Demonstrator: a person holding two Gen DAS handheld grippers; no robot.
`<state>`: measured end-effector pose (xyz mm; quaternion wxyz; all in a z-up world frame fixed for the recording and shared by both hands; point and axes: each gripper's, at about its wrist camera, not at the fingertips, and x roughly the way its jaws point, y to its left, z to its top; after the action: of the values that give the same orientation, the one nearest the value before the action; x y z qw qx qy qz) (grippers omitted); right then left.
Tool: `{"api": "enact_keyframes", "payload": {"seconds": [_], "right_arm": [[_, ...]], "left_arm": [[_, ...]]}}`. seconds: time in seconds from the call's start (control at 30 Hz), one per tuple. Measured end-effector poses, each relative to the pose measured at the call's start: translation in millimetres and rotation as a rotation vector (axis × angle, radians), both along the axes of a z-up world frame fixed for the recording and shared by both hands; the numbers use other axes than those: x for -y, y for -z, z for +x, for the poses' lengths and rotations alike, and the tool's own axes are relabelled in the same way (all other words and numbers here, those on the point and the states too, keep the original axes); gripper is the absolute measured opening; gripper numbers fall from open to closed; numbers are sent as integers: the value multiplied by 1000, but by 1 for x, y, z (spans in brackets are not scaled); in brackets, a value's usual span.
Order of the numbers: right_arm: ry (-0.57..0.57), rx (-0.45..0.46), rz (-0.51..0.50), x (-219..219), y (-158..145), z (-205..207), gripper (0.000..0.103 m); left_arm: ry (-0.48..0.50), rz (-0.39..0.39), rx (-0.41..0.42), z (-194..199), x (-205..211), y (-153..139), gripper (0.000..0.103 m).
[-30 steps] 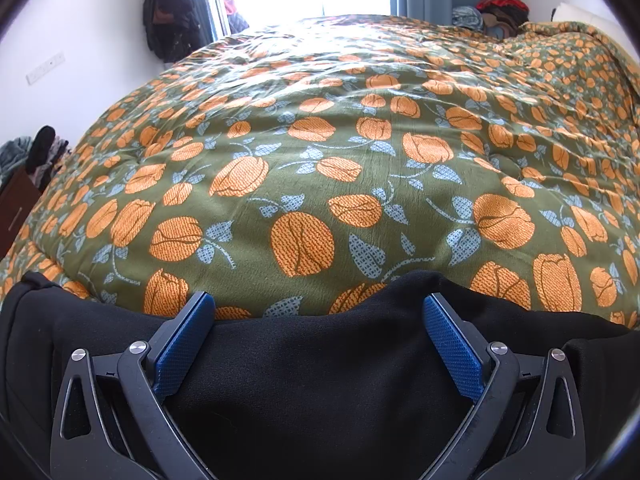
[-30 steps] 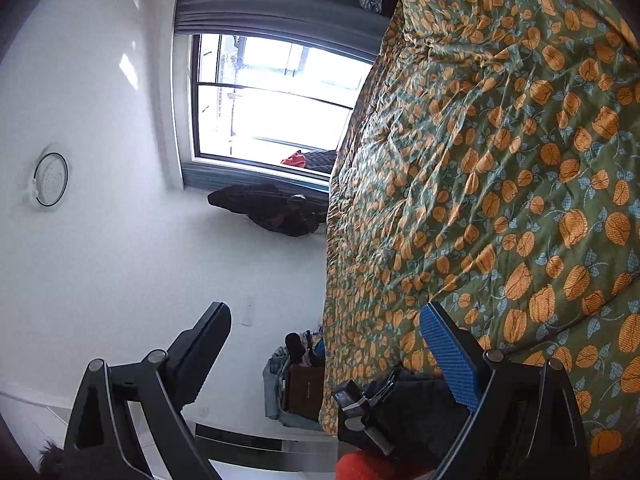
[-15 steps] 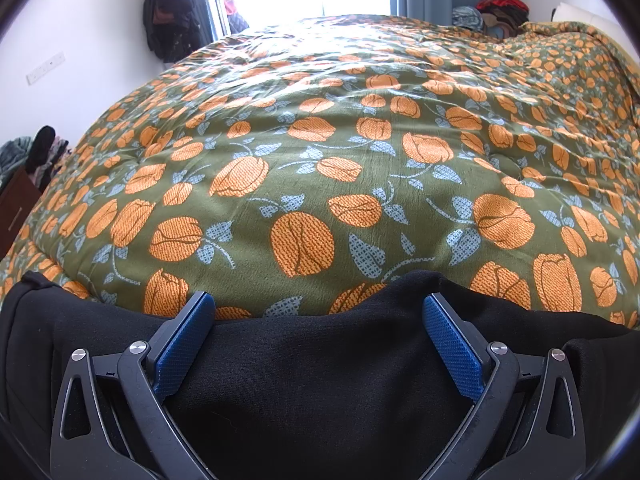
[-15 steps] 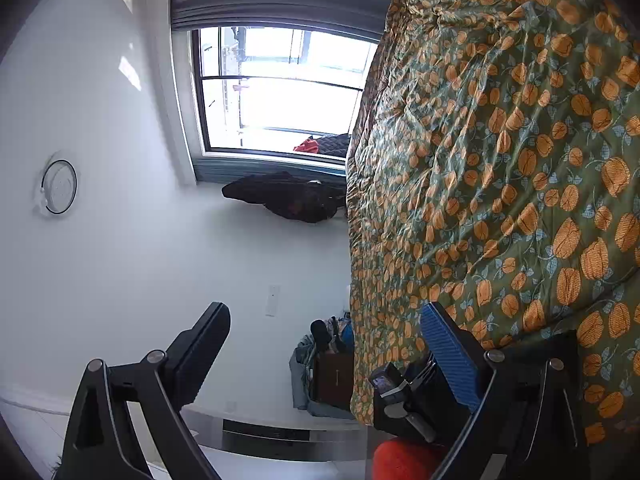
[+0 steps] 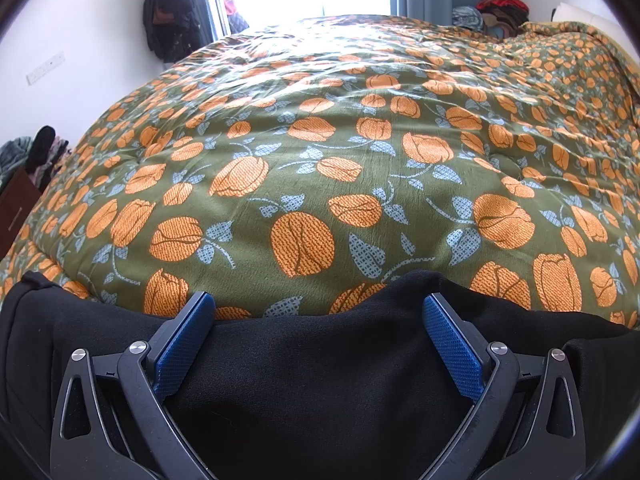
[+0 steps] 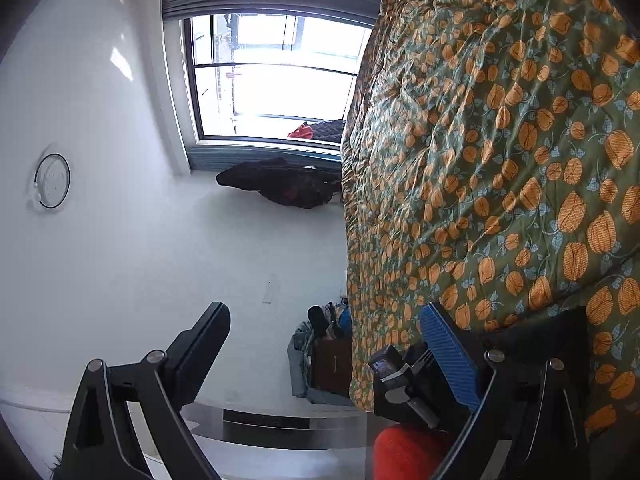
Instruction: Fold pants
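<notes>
The black pants (image 5: 312, 380) are seen lying on the near edge of a bed covered by an olive quilt (image 5: 320, 152) printed with orange tulips. The left gripper (image 5: 316, 336) is held just above the black fabric, its blue-padded fingers (image 5: 182, 348) spread wide with nothing clamped between them. The right gripper (image 6: 324, 344) is turned on its side, jaws likewise parted and empty, pointed towards the white wall (image 6: 120, 240) and window (image 6: 276, 76) beside the bed, with the quilt at its right
</notes>
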<state>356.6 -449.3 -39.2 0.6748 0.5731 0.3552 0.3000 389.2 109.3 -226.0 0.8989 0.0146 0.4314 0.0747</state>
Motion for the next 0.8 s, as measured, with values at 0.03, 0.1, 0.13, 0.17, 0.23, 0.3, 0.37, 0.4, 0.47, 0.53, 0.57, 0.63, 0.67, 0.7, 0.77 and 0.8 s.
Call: {"api": "enact_keyframes", "payload": {"seconds": [0.03,0.1,0.13,0.17,0.23,0.3,0.37,0.4,0.47,0.53,0.57,0.63,0.67,0.7,0.77,0.8], "right_arm": [[-1,-4,-1,-1,1,0,96],[-5,-11,-1,-2,4,-1,96],[-7,-14,-1,-3,4,-1,96],[-9,-16,-3,-3,4,-1,96],[-9,-15,-8,-2,3,-2,96],[-4,-11,-13,1,2,-2,96],[4,-10,-13,4,2,-2,96],[8,-11,-12,5,3,-2,96],[12,-16,-9,5,5,-1,96],[8,-24,-5,2,7,0,96],[3,-28,-6,0,8,0,96],[-13,-30,-14,-3,8,0,96],[-20,-29,-21,-4,8,0,96],[-24,-28,-28,-4,7,0,96],[-23,-27,-37,-2,7,0,96],[-20,-29,-38,-1,8,0,96]], "left_arm": [[0,0,0,0,0,0,103],[0,0,0,0,0,0,103],[0,0,0,0,0,0,103],[0,0,0,0,0,0,103],[0,0,0,0,0,0,103],[0,0,0,0,0,0,103],[0,0,0,0,0,0,103],[0,0,0,0,0,0,103],[0,0,0,0,0,0,103],[0,0,0,0,0,0,103],[0,0,0,0,0,0,103],[0,0,0,0,0,0,103],[1,0,0,0,0,0,103],[1,0,0,0,0,0,103],[1,0,0,0,0,0,103],[1,0,0,0,0,0,103]]}}
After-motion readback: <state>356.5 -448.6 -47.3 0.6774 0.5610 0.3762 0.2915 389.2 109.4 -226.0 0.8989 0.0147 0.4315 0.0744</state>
